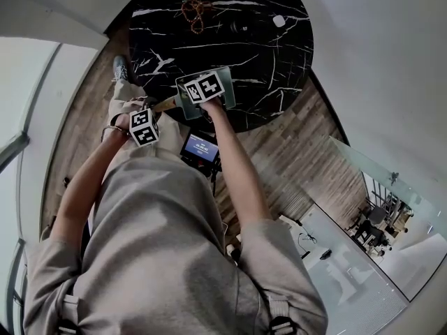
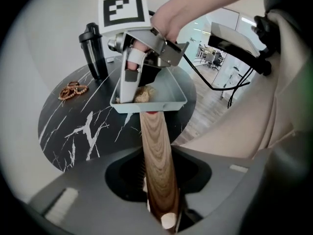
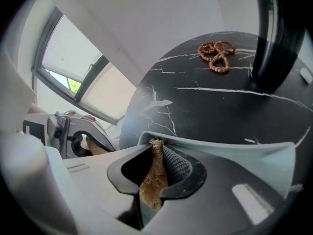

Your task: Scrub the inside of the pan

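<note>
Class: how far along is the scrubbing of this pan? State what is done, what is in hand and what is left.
Done: the left claw grips the handle of the pan, which is at the edge of the table; the right claw grips a scrubber. In hand: the scrubber is down inside the pan. Left: the scrubbing itself; how clean the inside is cannot be told.

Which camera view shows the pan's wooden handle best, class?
The left gripper view: the wooden handle runs full length from the left gripper, which grips it, up to the pan. The head view shows only a short sliver; the right gripper view just a brown stub at far left.
</note>
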Action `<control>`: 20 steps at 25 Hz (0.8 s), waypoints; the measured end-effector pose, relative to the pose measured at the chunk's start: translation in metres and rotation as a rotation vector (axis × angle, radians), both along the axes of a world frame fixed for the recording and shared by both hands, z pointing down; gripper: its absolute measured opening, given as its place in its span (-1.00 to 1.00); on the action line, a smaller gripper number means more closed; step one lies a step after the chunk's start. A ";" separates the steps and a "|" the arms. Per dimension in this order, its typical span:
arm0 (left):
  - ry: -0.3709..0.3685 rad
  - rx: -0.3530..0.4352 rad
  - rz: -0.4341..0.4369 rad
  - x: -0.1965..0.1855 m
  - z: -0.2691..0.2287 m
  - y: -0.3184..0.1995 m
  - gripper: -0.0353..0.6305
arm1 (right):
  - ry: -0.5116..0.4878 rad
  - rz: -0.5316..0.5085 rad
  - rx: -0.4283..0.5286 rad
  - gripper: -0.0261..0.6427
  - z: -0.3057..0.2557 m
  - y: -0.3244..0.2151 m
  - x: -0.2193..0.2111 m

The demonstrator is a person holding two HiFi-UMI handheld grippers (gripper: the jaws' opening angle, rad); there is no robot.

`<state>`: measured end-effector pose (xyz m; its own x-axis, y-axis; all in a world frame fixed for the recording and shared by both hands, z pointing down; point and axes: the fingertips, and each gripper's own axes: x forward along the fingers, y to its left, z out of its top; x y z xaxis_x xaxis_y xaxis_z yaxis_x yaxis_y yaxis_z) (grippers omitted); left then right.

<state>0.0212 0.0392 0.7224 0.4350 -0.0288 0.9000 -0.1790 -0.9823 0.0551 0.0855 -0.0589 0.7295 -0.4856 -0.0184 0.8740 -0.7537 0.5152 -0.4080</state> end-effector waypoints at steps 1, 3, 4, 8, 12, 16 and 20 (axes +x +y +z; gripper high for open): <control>-0.002 0.001 -0.001 0.000 0.000 0.000 -0.54 | -0.014 0.019 -0.017 -0.69 0.000 0.000 0.000; -0.003 -0.003 -0.003 0.001 0.000 0.000 -0.54 | -0.039 0.053 -0.036 -0.69 -0.001 0.001 0.001; -0.005 -0.006 -0.004 0.000 0.000 0.001 -0.54 | -0.050 0.069 -0.043 -0.69 -0.001 0.002 0.001; -0.023 -0.022 -0.009 -0.004 0.003 0.005 -0.54 | -0.107 0.114 -0.071 -0.69 -0.005 0.007 0.000; -0.024 -0.031 -0.012 -0.004 0.006 0.004 -0.55 | -0.159 0.135 -0.079 -0.69 -0.012 0.011 0.000; -0.034 -0.027 -0.007 -0.006 0.007 0.003 -0.55 | -0.391 0.176 -0.184 -0.67 -0.040 0.024 -0.014; -0.035 -0.022 0.001 -0.005 0.003 0.003 -0.55 | -0.546 0.247 -0.073 -0.65 -0.079 0.011 -0.012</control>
<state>0.0165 0.0417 0.7256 0.4035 -0.0088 0.9149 -0.1806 -0.9810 0.0702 0.0739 -0.0479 0.6505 -0.8534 -0.1372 0.5028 -0.5192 0.3081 -0.7972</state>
